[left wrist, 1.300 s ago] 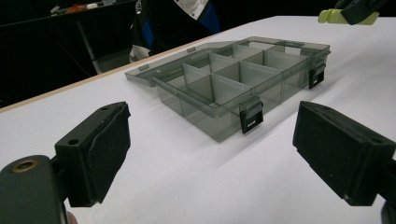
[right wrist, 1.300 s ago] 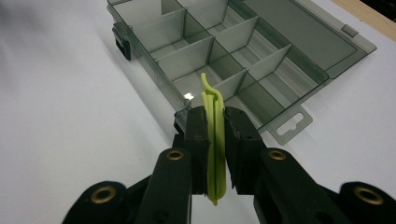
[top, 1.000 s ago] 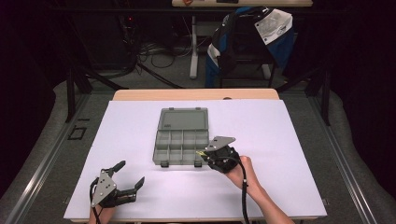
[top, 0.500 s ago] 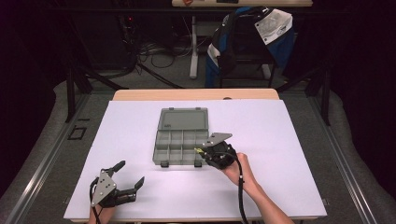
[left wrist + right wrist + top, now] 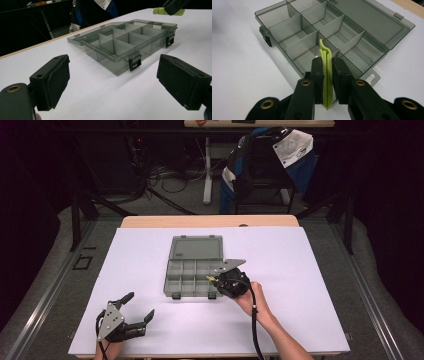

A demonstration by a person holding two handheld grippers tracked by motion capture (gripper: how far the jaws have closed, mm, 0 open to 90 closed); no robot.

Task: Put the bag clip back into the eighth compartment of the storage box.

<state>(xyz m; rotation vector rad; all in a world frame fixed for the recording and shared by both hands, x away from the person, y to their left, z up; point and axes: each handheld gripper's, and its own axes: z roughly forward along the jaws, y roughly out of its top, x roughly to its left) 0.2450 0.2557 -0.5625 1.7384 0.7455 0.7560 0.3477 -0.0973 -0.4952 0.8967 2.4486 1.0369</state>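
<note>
Right gripper view, lower centre of the frame: right claw (image 5: pixel 327 65) is pinched tight on a thin yellow-green strip (image 5: pixel 326 75), held on edge, its curled tip poking past the pads toward the open grey compartment box (image 5: pixel 372 26). High view puts that claw (image 5: pixel 214 279) at the box's lower right corner (image 5: pixel 216 292), middle of the frame, strip tip (image 5: pixel 211 279) just over the near right cells. Box sits on the white tabletop (image 5: pixel 320 270), lid folded flat behind toward the top of the frame, every cell I can see looks bare. Step in hand, as I judge it: drop the strip into a near cell. To do it well, bring the tip clear over one cell rather than a divider, tilt the strip so its length runs along the cell, lower until it nearly touches the floor, then let go; a strip released on edge could bridge a divider or tip out. Left claw (image 5: pixel 136 307) sits lower left, spread wide, holding nothing; left gripper view shows both pads (image 5: pixel 53 82) apart, aimed at the box front with its latches (image 5: pixel 135 61). It could steady the box if it slides.
</note>
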